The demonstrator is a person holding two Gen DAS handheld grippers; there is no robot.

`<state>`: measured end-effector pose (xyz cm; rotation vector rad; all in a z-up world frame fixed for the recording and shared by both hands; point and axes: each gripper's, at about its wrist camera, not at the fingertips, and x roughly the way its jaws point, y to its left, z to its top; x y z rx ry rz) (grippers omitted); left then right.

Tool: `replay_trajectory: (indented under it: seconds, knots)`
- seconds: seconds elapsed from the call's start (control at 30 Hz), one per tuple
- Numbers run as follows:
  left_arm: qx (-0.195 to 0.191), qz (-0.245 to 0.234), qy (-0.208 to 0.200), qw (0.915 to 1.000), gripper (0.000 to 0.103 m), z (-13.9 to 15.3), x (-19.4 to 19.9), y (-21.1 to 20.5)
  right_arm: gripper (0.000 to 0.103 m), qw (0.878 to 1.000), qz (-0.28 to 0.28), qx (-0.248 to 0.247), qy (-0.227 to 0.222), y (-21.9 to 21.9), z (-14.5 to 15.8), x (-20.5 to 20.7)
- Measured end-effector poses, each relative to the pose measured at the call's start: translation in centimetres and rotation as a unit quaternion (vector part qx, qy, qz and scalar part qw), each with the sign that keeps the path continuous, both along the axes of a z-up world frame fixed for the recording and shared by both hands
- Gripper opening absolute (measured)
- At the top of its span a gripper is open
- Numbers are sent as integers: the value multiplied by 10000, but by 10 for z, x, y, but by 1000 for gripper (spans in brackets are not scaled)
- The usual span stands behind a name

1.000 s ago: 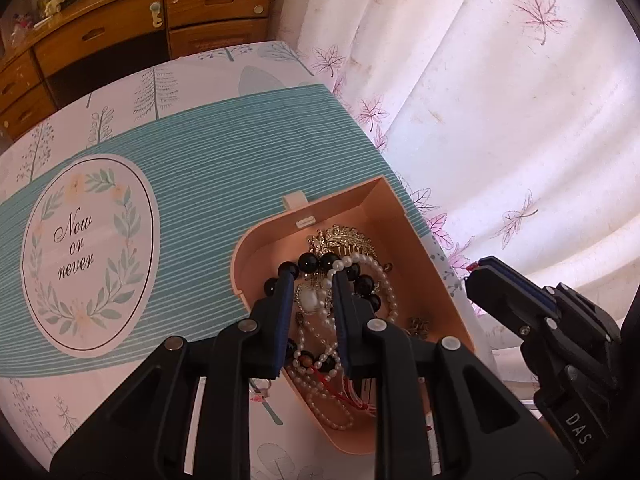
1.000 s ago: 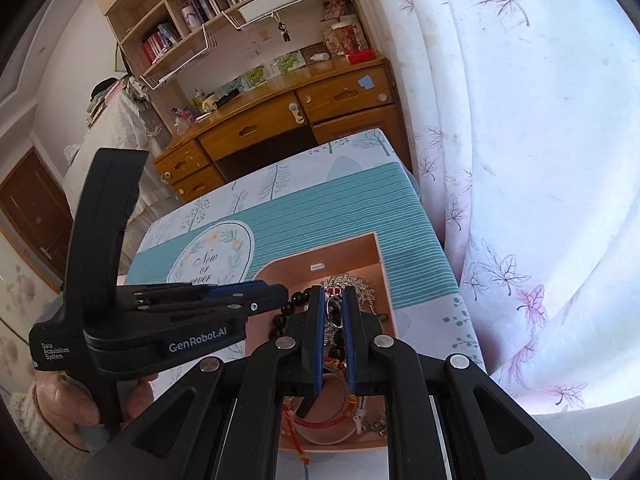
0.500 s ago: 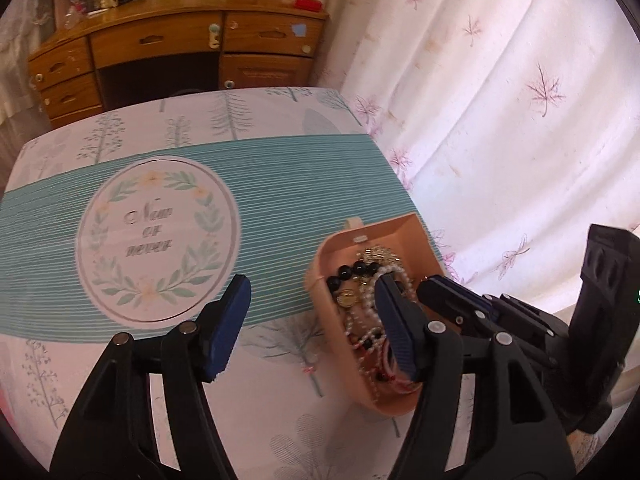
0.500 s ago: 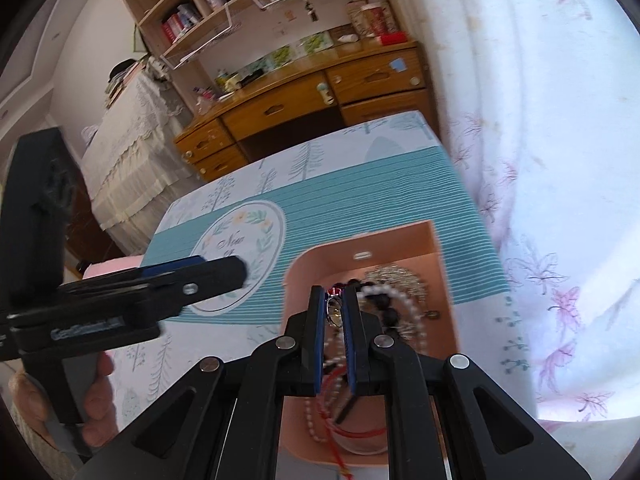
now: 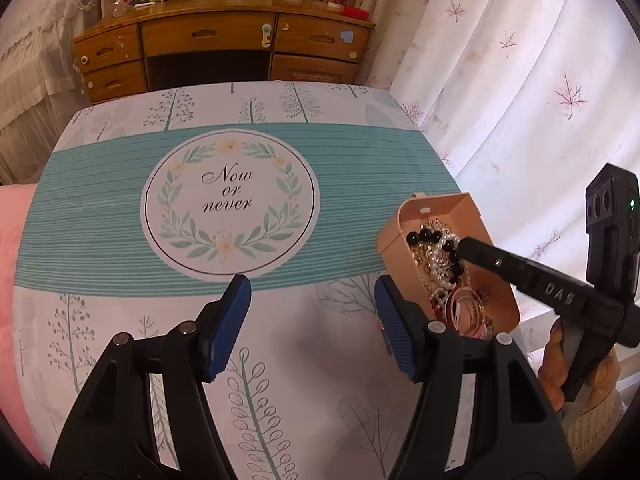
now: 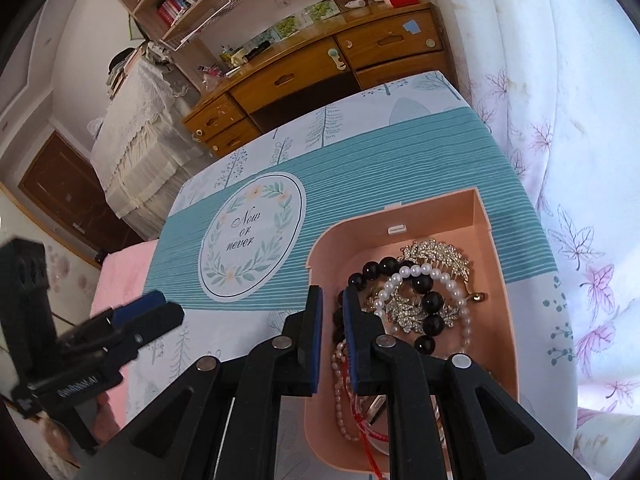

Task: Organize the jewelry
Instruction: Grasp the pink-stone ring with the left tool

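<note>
- The jewelry box [image 5: 404, 240] is a peach-coloured open tray that sits near the right edge of the table [image 5: 280, 320], partly on the teal striped band of the tablecloth [image 5: 100, 220].
- Inside the box lies a tangle of jewelry: a string of black beads [image 6: 424, 304], a pearl strand [image 6: 436, 276], a sparkly leaf-shaped brooch [image 6: 440, 254] towards the far wall, and red and pink cords [image 6: 366, 436] at the near end.
- The left gripper [image 5: 312, 320] hovers over the bare tablecloth with its blue-padded fingers [image 5: 228, 320] spread wide and nothing between them; the box lies just to the right of its right finger (outside the gap, not within it).
- The right gripper [image 6: 330, 328] reaches in at the box's left wall; its fingers [image 6: 314, 320] are nearly together, with only a narrow gap.
- Its left finger appears outside the wall and its right finger inside, beside the black beads (whether it pinches the wall or a bead, I cannot tell).
- In the left wrist view the right gripper's tip [image 5: 472, 246] rests among the beads in the middle of the box.
- A round printed emblem [image 5: 230, 200] reading "Now or never" lies well to the left of the box.
</note>
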<state>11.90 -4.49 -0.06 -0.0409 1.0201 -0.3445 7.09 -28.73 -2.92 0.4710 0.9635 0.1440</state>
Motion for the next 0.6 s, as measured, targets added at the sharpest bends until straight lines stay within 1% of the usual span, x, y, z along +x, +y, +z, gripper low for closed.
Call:
replay_trajectory:
  seconds: [0.03, 0.07, 0.2, 0.33, 0.4, 0.5, 0.6]
  knots:
    - [24, 5, 7, 10000, 62, -2, -2, 0, 23, 10000, -33, -10, -18, -1, 1, -1]
    - [51, -11, 12, 10000, 62, -5, -4, -1, 24, 10000, -68, -30, -29, -2, 3, -2]
    - [117, -201, 85, 9997, 62, -18, -10, -9, 24, 9997, -71, -80, -232, 0, 16, -12]
    - [227, -627, 73, 9977, 62, -32, -20, -25, 24, 9981, -71, -450, -424, 7, 28, -33]
    - [296, -908, 19, 9954, 62, -37, -25, -35, 24, 9974, -106, -532, -478, 9, 27, -46]
    - [456, -1372, -10, 9895, 62, -48, -31, -52, 24, 9972, -196, -566, -450, 10, 20, -63]
    - [556, -1549, -99, 9863, 62, -59, -33, -63, 23, 9965, -290, -650, -429, 13, 8, -78]
